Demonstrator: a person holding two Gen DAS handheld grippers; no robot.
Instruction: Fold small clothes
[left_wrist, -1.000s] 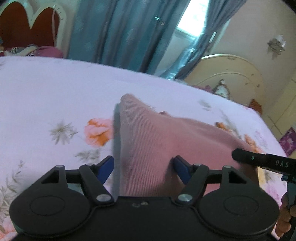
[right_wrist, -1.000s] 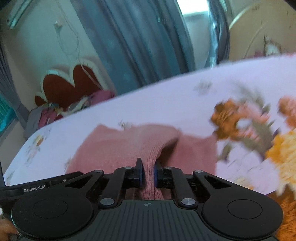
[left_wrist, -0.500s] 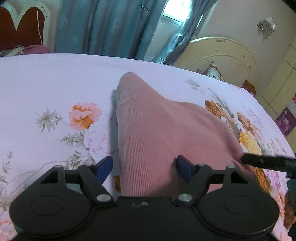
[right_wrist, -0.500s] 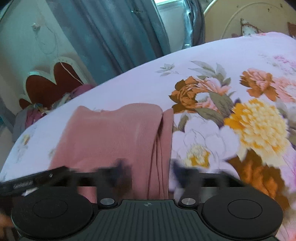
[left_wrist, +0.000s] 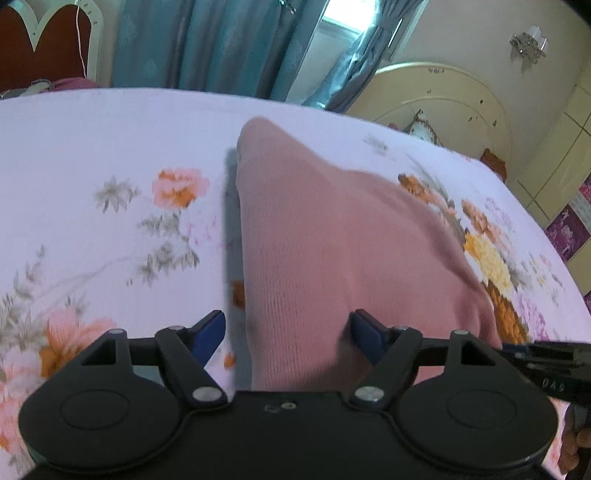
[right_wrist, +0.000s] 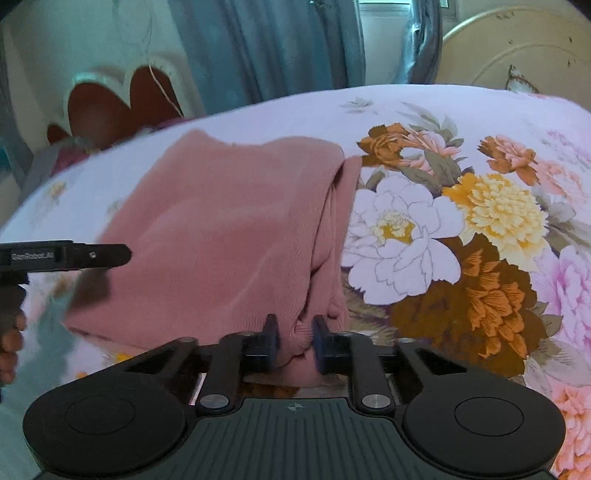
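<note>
A bed (left_wrist: 92, 155) covered by a pale sheet printed with flowers carries a pink knitted garment (left_wrist: 314, 240), partly folded, its long axis running away from both hands toward the curtained window. On the left, the left hand-held gripper (left_wrist: 288, 332) hovers at the garment's near edge with its blue-padded jaws spread wide; the cloth lies between them, but neither pad presses on it. On the right, the right hand-held gripper (right_wrist: 294, 341) sits at the garment's near right corner (right_wrist: 299, 332), where a thick bunched fold lies between its jaws, which are closing on it. Judging by this, the right hand is the nearer to taking hold, and the next fold would lift from that corner.
</note>
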